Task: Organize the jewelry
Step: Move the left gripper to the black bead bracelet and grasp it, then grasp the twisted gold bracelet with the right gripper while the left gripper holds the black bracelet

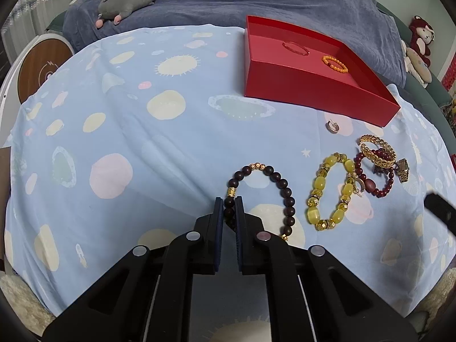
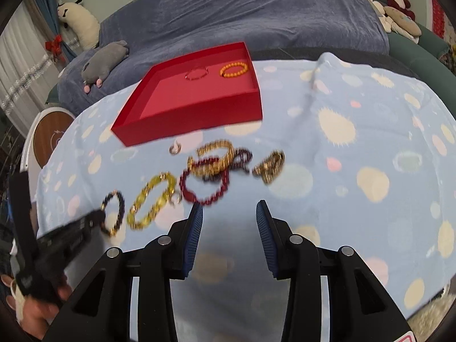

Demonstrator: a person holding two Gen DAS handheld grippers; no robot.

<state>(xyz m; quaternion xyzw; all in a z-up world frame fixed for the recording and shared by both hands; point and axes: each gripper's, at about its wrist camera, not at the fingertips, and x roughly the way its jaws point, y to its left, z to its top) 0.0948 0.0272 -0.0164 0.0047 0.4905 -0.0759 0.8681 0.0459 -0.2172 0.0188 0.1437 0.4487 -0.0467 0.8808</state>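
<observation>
The left gripper (image 1: 229,203) is clenched on the near-left strand of the dark bead bracelet (image 1: 280,183), which lies on the blue cloth (image 1: 128,142) near and left of the red box (image 1: 299,82). The right gripper (image 2: 229,209) hangs released above the cloth. The bracelet looks light and floppy, likely to dangle and swing; pinching across the strand seems safest.

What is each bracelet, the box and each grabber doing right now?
Left gripper: shut on the dark bead bracelet.
Right gripper: open, holding nothing.
Red box: open, no lid on it.
Orange bracelet: inside the box.
Thin red bracelet: inside the box.
Yellow bracelet: flat on the cloth.
</observation>
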